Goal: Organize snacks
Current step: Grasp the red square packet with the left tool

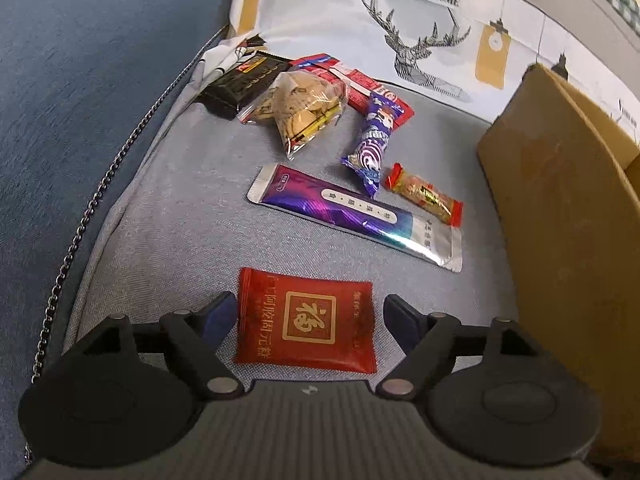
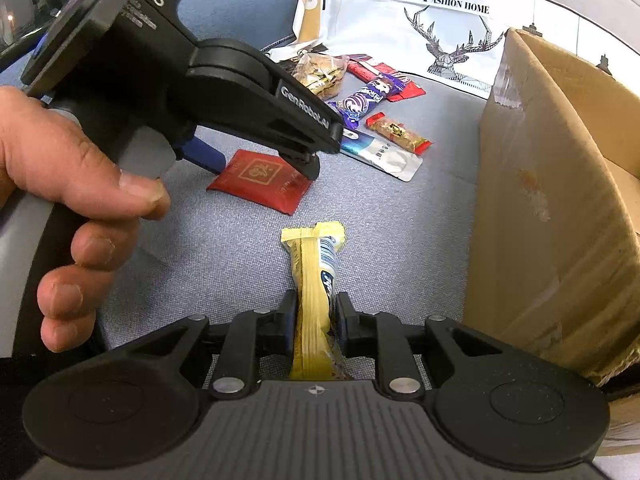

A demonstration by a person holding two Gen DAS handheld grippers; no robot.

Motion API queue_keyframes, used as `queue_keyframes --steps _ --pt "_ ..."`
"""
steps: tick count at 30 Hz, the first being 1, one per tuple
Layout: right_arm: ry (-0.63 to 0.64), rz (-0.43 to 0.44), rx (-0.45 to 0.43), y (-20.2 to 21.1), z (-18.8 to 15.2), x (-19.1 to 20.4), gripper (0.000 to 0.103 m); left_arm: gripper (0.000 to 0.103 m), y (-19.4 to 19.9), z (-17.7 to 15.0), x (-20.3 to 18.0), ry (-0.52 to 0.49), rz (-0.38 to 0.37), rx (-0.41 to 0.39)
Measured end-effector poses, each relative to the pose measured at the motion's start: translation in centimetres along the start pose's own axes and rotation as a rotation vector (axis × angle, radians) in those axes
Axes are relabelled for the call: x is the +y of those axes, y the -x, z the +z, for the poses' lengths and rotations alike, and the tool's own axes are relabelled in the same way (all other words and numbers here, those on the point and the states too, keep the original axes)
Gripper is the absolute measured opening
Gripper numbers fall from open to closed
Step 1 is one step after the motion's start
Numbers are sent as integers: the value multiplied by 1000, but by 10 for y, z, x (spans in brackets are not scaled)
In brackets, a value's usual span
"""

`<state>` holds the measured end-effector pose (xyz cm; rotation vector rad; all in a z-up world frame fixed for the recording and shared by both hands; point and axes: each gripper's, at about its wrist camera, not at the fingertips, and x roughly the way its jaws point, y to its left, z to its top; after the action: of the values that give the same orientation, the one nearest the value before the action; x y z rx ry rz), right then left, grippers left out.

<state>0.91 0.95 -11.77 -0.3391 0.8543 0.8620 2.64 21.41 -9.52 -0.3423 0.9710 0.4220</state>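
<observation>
Below, on the grey cushion [image 1: 168, 208], the left gripper [image 1: 308, 314] stands wide astride a red sachet [image 1: 306, 326], pads clear of it. Right gripper [image 2: 313, 326] is clamped narrow on a yellow snack bar [image 2: 314, 280], near the cardboard box [image 2: 560, 220] at the cushion's right edge.

I see a red packet [image 1: 306, 322] with a gold square emblem; beyond it a purple-to-silver sachet [image 1: 354, 216], then a purple swirl-printed bar [image 1: 374, 138]. Right of it, a brown box [image 1: 560, 208] (plain cardboard). I hold a yellow bar [image 2: 314, 300].
</observation>
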Motion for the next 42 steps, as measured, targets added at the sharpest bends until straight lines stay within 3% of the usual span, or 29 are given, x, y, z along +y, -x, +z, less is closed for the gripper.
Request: queue_keyframes --steps 4,10,16,26,30,33,34,42 --pt "1 -5 -4 0 0 1 23 85 0 -1 -1 -9 10 -4" --pt "-3 -3 -8 2 0 1 28 86 1 2 11 66 -6 -6" --pt "6 -1 -5 2 0 2 31 87 -2 -3 -8 -46 40 -1" --pt "16 -3 -5 1 0 2 31 87 -5 -5 -11 -84 62 -3" --pt "38 -10 -7 2 0 4 31 79 -5 -7 -17 -120 72 -14" --pt "66 -13 -11 2 -1 7 16 66 -2 -6 -16 -119 71 -34" --pt "77 -18 -14 2 -1 8 15 62 -2 -6 -15 -113 66 -36" --pt "50 -33 -102 16 4 3 14 60 12 0 -9 -62 26 -114"
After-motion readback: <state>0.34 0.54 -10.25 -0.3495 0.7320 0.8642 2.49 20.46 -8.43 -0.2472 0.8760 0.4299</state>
